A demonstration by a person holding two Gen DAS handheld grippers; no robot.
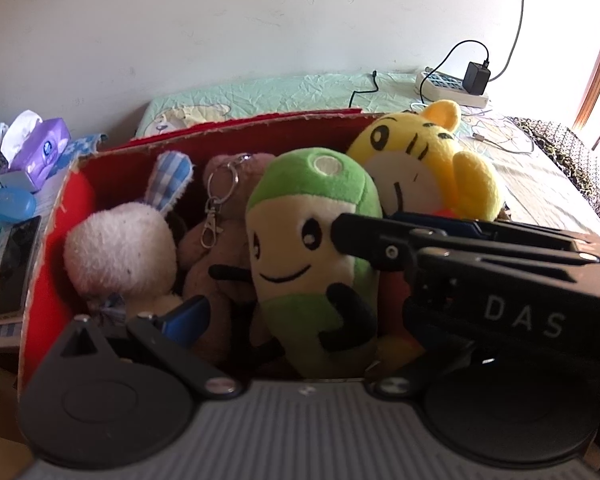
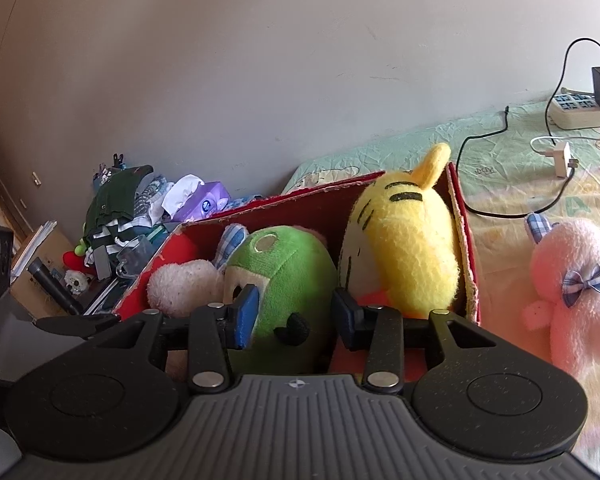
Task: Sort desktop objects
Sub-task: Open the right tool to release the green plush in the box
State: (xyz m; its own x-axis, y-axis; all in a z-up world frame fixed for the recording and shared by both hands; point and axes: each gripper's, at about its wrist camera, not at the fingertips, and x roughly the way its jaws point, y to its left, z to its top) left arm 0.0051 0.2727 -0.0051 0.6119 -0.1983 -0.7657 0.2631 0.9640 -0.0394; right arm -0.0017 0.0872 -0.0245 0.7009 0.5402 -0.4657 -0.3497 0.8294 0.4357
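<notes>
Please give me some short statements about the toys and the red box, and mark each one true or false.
1. The green plush toy is inside the red box. True.
2. The yellow tiger plush lies outside the box. False: it sits in the box, at its right end.
3. A pink plush lies outside the box. True.
4. The right gripper is shut with nothing between its pads. False: the green plush toy sits between its blue pads.

Fuzzy cloth green plush (image 2: 288, 276), rough cardboard red box (image 2: 466, 240), matt plastic tongs (image 2: 296, 316).
</notes>
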